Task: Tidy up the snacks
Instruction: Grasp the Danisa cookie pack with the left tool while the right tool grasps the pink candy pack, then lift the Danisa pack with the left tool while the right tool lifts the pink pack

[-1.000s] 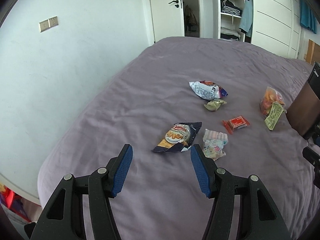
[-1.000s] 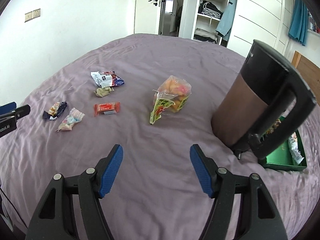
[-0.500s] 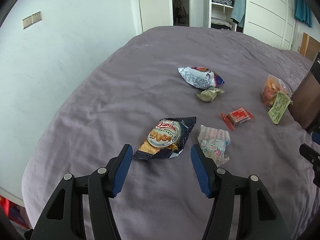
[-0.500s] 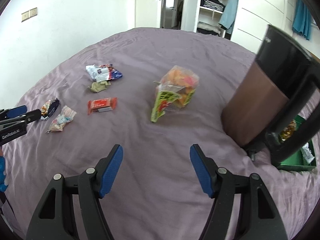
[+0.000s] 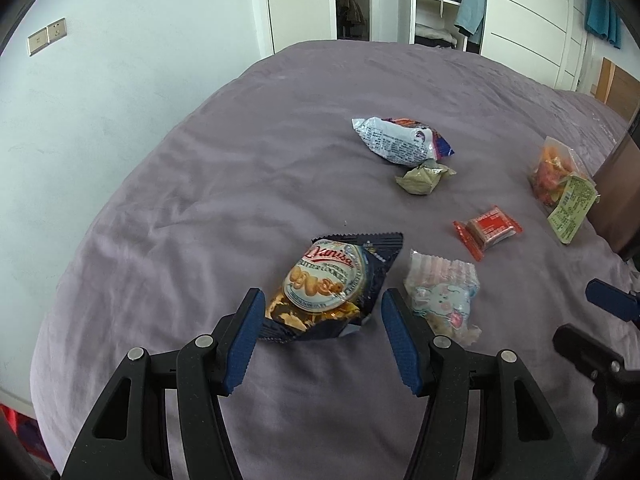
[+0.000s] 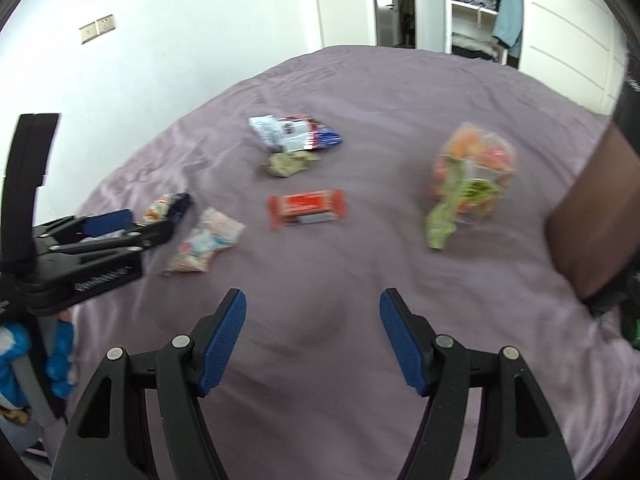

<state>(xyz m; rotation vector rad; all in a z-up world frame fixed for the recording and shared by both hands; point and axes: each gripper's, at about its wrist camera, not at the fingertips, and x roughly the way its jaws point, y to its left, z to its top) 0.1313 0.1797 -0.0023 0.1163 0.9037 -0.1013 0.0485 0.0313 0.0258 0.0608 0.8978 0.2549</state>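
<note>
Below, the left tool (image 5: 320, 322) hovers with jaws wide around the cookie pack (image 5: 326, 286) near the bed's (image 5: 200, 184) left edge, pads not touching. Right tool (image 6: 312, 326) gapes wide over bare bedspread, holding nothing.

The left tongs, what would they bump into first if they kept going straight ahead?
Most likely the Danisa butter cookie packet. It lies right between the open left tongs, just ahead of the tips, on the purple bedspread.
</note>
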